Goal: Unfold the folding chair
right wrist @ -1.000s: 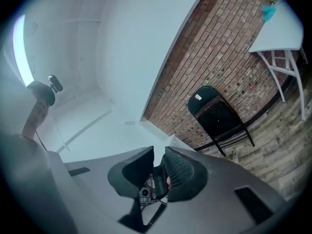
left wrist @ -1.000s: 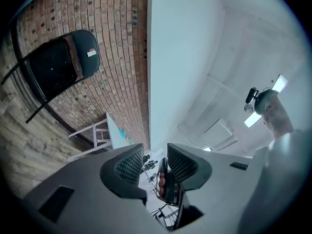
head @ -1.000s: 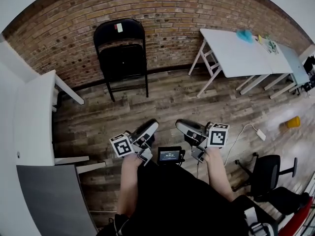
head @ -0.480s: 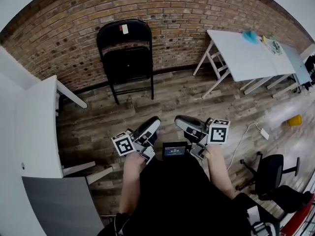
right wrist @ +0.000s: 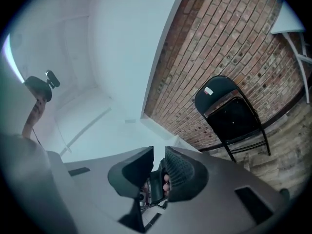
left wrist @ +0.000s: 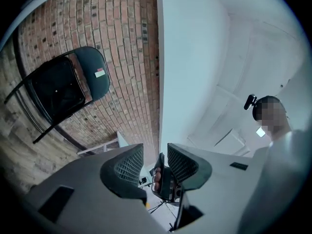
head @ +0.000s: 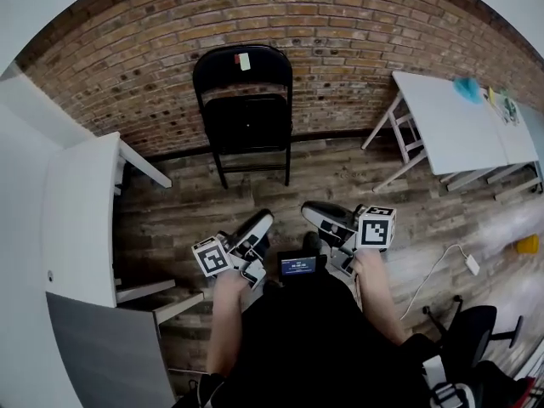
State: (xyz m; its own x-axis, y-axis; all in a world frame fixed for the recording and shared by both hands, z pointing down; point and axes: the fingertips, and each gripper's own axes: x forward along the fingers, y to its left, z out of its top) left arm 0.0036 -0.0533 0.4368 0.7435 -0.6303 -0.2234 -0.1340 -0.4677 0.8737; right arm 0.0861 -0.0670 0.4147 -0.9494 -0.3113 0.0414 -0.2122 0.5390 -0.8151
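change: folding chair [head: 246,100] sits nearer the head view's middle than 1 second ago, so the person is closing in | chair: folded, against brick wall [head: 357,49] at the floor's [head: 170,219] far edge | left gripper [head: 260,221]: jaws partly apart, empty | right gripper [head: 311,212]: jaws closed, empty | task: chair untouched, well apart from both

The wooden floor [head: 187,219] bears a black folding chair [head: 246,113], a white desk [head: 81,219] and a trestle table [head: 463,126].

floor [head: 255,198] open to folding chair [head: 246,113], table [head: 81,219] left
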